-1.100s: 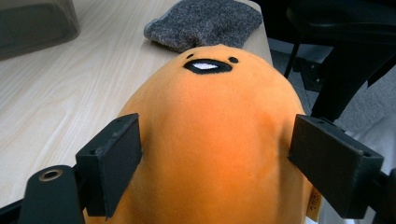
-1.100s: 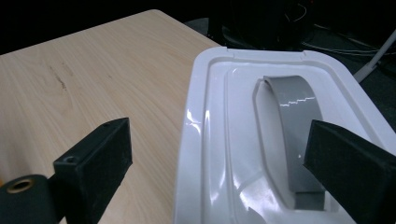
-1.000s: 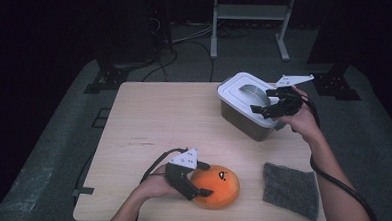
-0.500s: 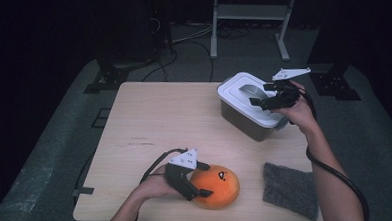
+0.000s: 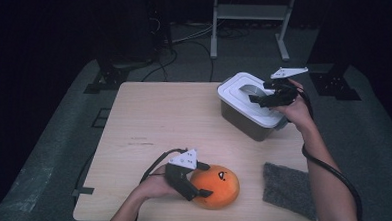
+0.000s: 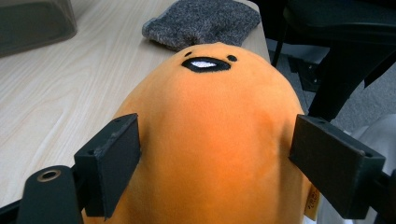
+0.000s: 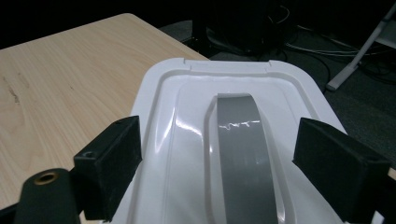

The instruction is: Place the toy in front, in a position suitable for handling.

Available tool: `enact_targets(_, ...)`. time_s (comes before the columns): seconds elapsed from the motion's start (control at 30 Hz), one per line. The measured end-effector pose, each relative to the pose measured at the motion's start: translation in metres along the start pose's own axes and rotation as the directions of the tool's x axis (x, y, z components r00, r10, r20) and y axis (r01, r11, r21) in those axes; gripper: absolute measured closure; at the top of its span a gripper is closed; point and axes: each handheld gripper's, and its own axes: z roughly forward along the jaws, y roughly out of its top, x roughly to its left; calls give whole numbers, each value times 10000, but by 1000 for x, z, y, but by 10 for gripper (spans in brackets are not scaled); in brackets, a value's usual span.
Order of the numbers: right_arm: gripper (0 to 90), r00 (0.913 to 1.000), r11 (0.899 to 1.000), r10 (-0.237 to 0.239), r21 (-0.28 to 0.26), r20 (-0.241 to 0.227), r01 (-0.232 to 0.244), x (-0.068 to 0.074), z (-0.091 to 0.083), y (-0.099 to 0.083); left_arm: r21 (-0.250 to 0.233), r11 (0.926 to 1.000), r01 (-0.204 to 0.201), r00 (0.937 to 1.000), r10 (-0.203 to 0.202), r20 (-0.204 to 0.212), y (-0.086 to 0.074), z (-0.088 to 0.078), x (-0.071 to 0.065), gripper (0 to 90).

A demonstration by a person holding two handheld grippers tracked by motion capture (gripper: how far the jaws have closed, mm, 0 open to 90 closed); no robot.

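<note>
My left tool (image 5: pixel 197 180) straddles the orange plush toy (image 5: pixel 214 186) at the near edge of the bench (image 5: pixel 148 123), pads (image 6: pixel 112 163) against its soft flanks, pinching it lightly; my right tool (image 5: pixel 268 93) hangs spread over the white lid (image 7: pixel 187 140) of the bin (image 5: pixel 249 105) at the far right, its jaws having just been closing with only the grey handle (image 7: pixel 243 154) beneath them. To lift well, I judge I should centre on that handle, sink lower, then squeeze squarely; the grey cloth (image 5: pixel 288 189) lies near the toy.

Orange plush (image 5: pixel 215 186) near edge; lidded bin (image 5: pixel 247 105) far-right.
</note>
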Motion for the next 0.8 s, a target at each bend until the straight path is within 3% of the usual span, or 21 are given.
enact_targets(0.07, 147, 10000, 10000, 36, -2, 59, -36, -2, 1, -1, -4, 10000, -19, 10000, 19, 5, 0, 0, 0, 157)
enact_targets(0.37, 395, 9996, 9999, 129, -114, 254, -126, -5, 1, -4, -4, 10000, -13, 10000, 13, 41, 0, 0, 1, 157)
enact_targets(0.8, 555, 9988, 10000, 1, -14, 489, 0, -4, 8, -8, 13, 10000, -53, 10000, 53, 39, 0, 0, 0, 157)
